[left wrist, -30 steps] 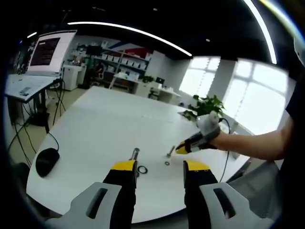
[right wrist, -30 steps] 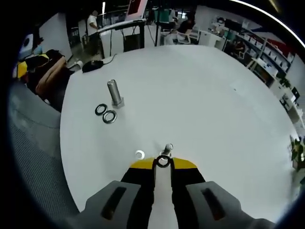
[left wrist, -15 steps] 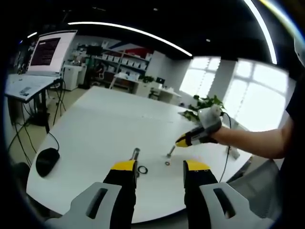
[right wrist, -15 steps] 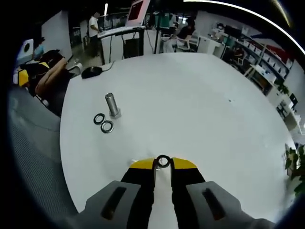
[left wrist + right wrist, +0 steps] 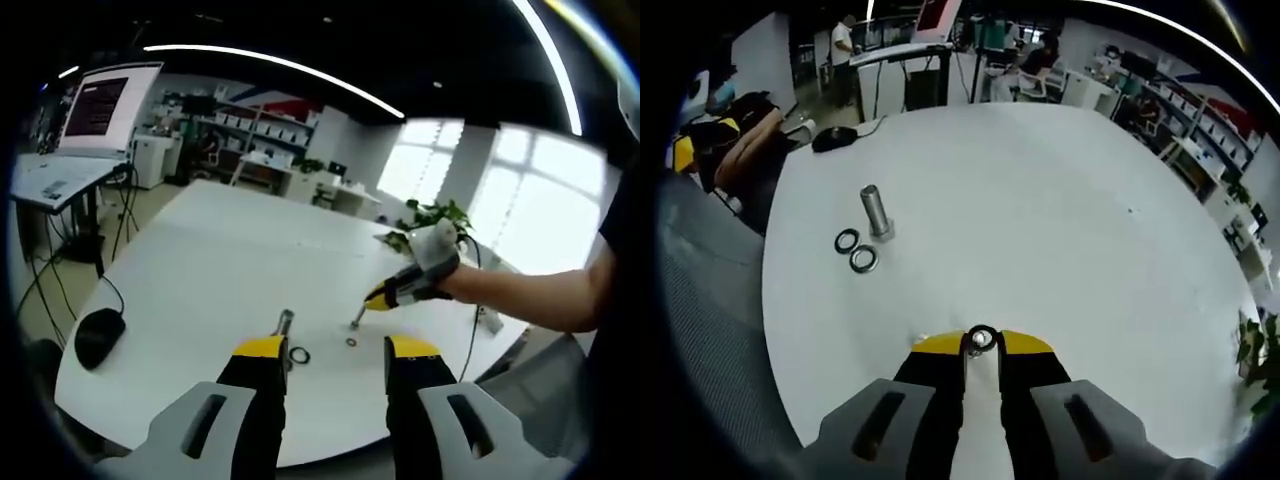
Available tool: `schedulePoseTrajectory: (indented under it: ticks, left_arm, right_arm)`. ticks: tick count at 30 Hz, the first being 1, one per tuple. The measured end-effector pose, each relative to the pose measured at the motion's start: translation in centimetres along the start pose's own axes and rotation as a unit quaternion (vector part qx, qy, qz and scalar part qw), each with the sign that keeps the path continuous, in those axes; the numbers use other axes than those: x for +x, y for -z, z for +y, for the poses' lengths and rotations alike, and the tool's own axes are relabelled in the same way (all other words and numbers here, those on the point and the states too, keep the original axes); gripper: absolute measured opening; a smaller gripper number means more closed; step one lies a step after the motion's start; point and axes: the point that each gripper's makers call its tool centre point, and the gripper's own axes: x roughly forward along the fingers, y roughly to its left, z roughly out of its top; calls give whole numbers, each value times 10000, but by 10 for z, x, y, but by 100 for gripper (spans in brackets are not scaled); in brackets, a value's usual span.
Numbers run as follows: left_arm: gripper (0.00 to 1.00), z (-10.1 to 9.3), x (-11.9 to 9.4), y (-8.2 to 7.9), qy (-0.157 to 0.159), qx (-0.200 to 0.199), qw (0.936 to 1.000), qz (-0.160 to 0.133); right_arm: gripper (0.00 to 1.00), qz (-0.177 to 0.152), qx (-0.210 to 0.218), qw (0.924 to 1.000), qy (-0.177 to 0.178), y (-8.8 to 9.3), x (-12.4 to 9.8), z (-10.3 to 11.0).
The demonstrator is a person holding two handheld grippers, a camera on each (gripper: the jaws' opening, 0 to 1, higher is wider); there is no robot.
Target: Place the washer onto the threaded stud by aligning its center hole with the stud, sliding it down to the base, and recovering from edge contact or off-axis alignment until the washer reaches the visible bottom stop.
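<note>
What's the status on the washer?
Right gripper shut on washer, held above small stud. Left gripper open, idle. Nothing blocking.

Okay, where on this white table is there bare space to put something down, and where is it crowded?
The table is bare across its wide far and right stretch, beyond the upright bolt and away from the mouse at the far edge. It is crowded beside that bolt, where two washers lie, and at the right gripper, shut on a washer over the stud.
</note>
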Motion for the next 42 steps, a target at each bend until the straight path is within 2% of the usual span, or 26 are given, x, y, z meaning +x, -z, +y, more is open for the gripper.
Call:
schedulePoseTrajectory:
  ticks: [12, 27, 35, 42]
  left_arm:
    - [36, -1, 0, 0, 12, 3, 10000, 6]
    - [36, -1, 0, 1, 12, 2, 10000, 20]
    - [36, -1, 0, 2, 22, -3, 10000, 36]
    - [36, -1, 0, 2, 29, -7, 10000, 39]
  right_arm:
    - [13, 184, -97, 9997, -118, 4, 4, 4]
    - [13, 438, -399, 9980, -216, -1, 8, 2]
    - [13, 770, -743, 9938, -307, 4, 11, 7]
    - [13, 1064, -846, 9898, -434, 15, 27, 9]
